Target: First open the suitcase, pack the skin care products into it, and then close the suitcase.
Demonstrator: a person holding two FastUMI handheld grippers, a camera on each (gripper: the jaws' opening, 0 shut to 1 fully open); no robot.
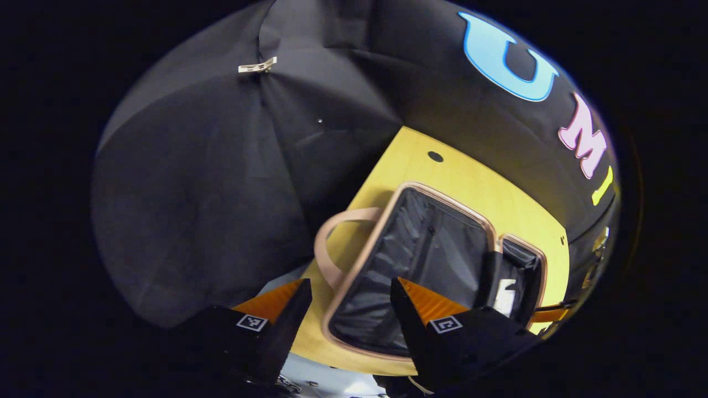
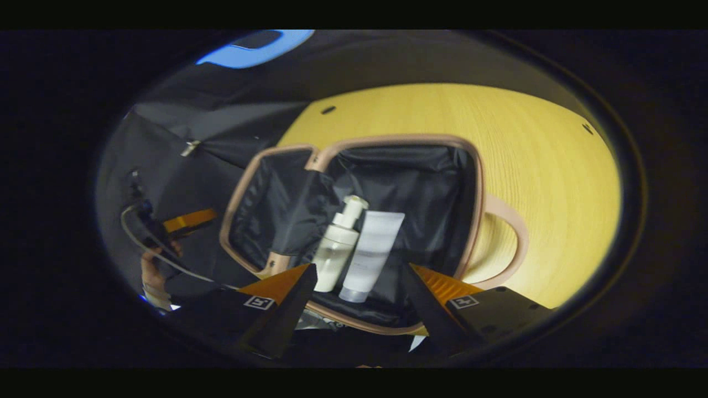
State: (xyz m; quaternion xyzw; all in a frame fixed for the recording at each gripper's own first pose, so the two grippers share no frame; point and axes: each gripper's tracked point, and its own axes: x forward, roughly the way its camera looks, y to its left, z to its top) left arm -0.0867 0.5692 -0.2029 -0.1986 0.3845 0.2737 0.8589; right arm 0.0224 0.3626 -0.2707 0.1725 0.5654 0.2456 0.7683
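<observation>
The suitcase [image 2: 398, 138] lies open on the yellow wooden table, with a pinkish rim and black lining. In the right gripper view a white pump bottle [image 2: 337, 246] and a white tube [image 2: 373, 251] lie side by side in the half that carries the handle [image 2: 511, 221]. My right gripper [image 2: 359, 269] hovers open just in front of them, holding nothing. In the left gripper view the suitcase [image 1: 442, 202] is below me, and my left gripper [image 1: 351, 284] is open over its near rim and handle [image 1: 323, 249]. A white item [image 1: 504, 296] shows beside the black divider flap.
The table [image 2: 553, 166] has bare wood to the right of the case and small dark holes near its far edge. Black cloth walls close in behind. In the right gripper view a hand [image 2: 152, 271] holds the other gripper [image 2: 182, 221] at the far left, beyond the lid half.
</observation>
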